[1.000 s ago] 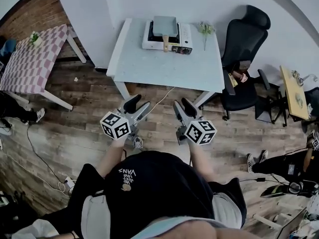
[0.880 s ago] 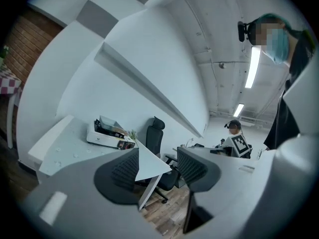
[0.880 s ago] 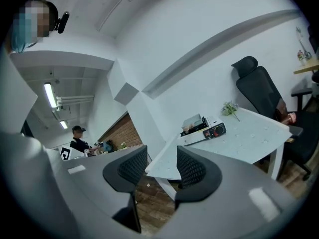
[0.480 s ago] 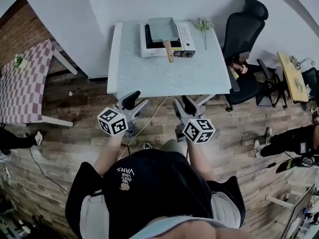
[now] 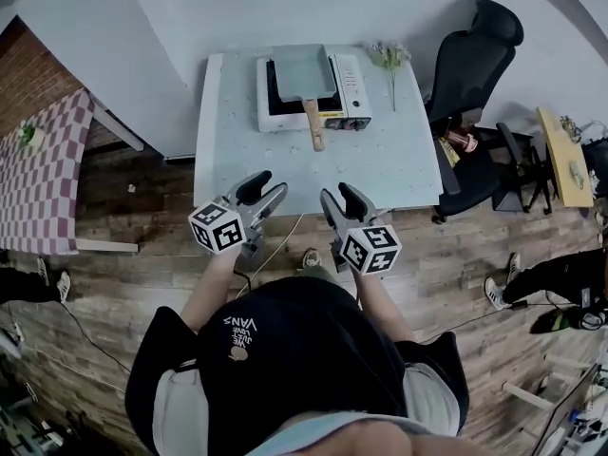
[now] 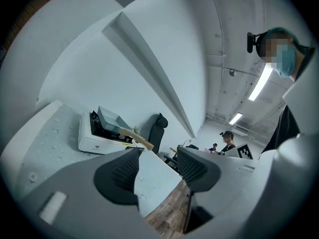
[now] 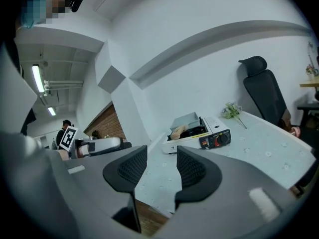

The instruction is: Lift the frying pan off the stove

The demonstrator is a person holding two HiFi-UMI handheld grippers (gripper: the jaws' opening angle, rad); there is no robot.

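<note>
Approach step: I hold left gripper point(image 5: 264, 188) and right gripper point(image 5: 342, 198) both open and empty at the surface point(image 5: 380, 160) edge, pan point(image 5: 302, 72) on the stove point(image 5: 350, 74) well ahead, so next I reach forward for its handle point(image 5: 313, 126).
</note>
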